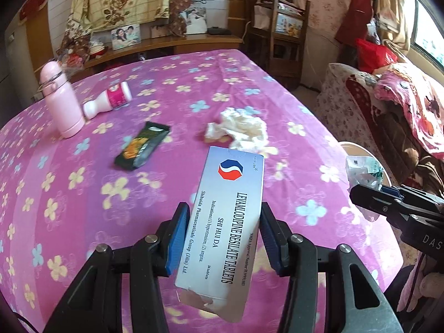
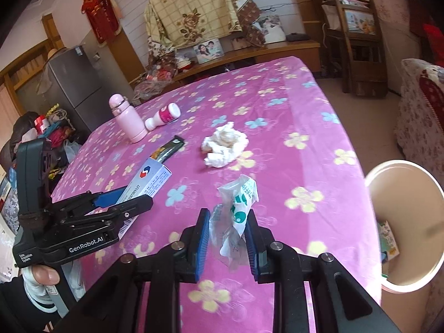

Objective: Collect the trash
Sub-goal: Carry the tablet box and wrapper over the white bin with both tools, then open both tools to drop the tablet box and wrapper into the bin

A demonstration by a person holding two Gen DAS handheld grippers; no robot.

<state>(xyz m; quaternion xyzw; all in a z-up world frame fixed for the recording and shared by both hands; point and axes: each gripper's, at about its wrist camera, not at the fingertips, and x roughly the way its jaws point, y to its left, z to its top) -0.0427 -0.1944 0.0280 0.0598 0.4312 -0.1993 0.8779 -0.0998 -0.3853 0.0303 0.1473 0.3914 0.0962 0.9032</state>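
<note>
Left claw (image 1: 222,238) clamps a tablet box (image 1: 230,216); right claw (image 2: 226,241) pinches a crumpled plastic wrapper (image 2: 238,211). Both hang over the table (image 2: 277,97), beside a waste bin (image 2: 402,166) (open). The thin wrapper could slip free before the bin.
</note>
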